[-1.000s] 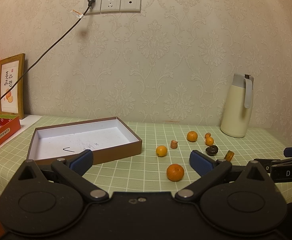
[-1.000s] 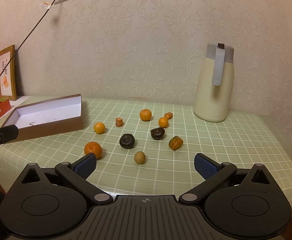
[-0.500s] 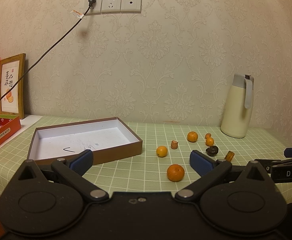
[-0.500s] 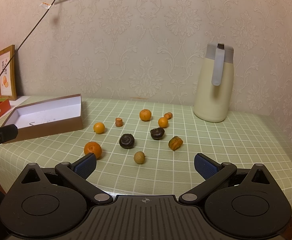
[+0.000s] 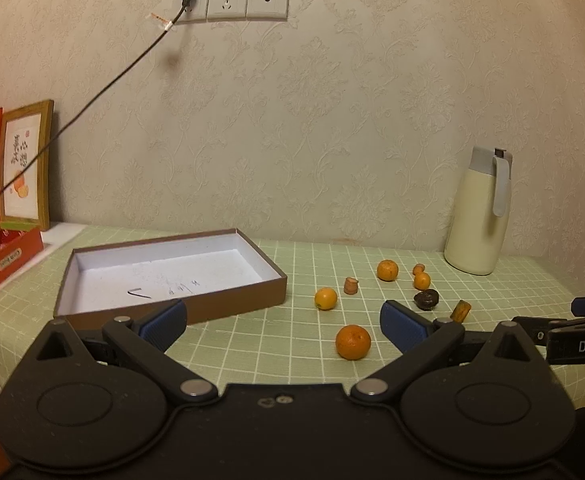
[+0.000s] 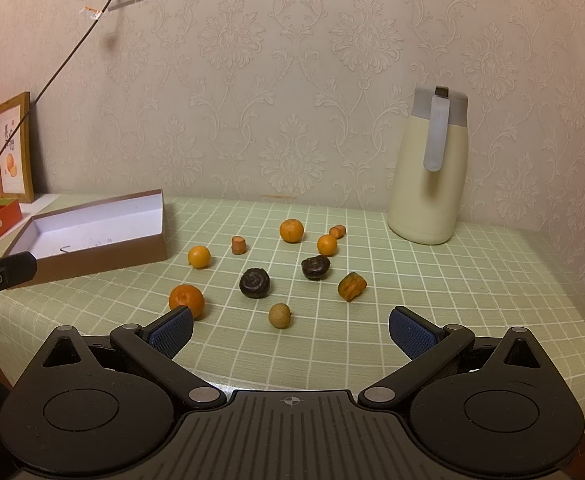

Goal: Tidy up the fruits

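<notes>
A: Item 1, left gripper?
B: Jaws stood wide apart, holding nothing, low over the near edge of the green checked tablecloth. The largest orange lay just ahead, between the blue pads but nearer the right one, not touched.

A: Item 2, right gripper?
B: Also spread wide, empty. A small tan round fruit lay on the cloth just beyond the gap, nearly centred. The largest orange sat right beside the left pad; whether they touched could not be told.

A: Item 3, remaining fruit?
B: Loose on the cloth, farther out: 3 smaller oranges, 2 dark wrinkled pieces, 1 orange-brown chunk, 2 small stubby orange pieces.

A: Item 4, box?
B: Shallow brown box with white inside, left of the fruit, well apart, no fruit in it.

A: Item 5, other?
B: Cream jug with grey lid, upright behind the fruit near the wall.
</notes>
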